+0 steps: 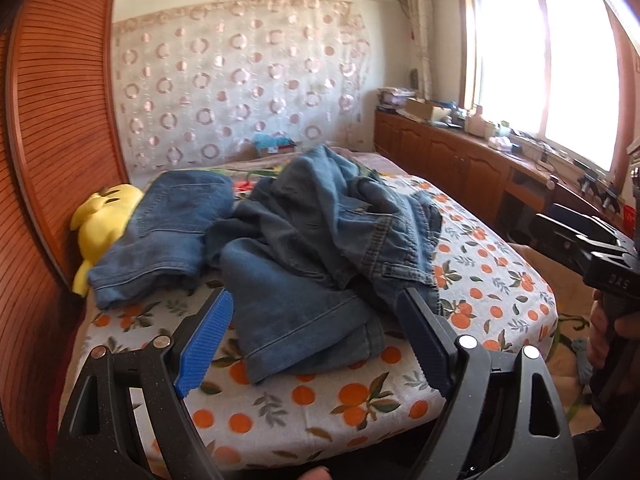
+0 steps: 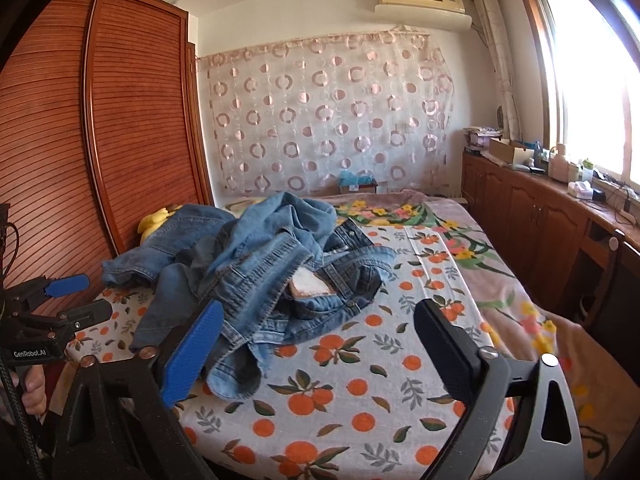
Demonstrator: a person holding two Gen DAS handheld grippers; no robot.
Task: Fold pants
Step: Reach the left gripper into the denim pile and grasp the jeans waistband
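Observation:
A crumpled heap of blue denim pants (image 1: pixel 320 232) lies on the bed (image 1: pixel 500 280), which has an orange-fruit print sheet. One leg hem (image 1: pixel 304 344) reaches toward the bed's near edge. My left gripper (image 1: pixel 316 332) is open and empty, its fingers either side of that hem, just above the bed. In the right wrist view the same heap (image 2: pixel 256 276) lies left of centre. My right gripper (image 2: pixel 316 344) is open and empty above the sheet (image 2: pixel 360 400), its left pad (image 2: pixel 192 352) near a hem. The left gripper also shows at the left edge (image 2: pixel 64 296).
A yellow plush toy (image 1: pixel 100 224) lies at the bed's left side by a slatted wooden wardrobe (image 1: pixel 52 160). Wooden cabinets (image 2: pixel 532 216) with clutter run along the right wall under the window. A patterned curtain (image 2: pixel 328 120) hangs behind the bed.

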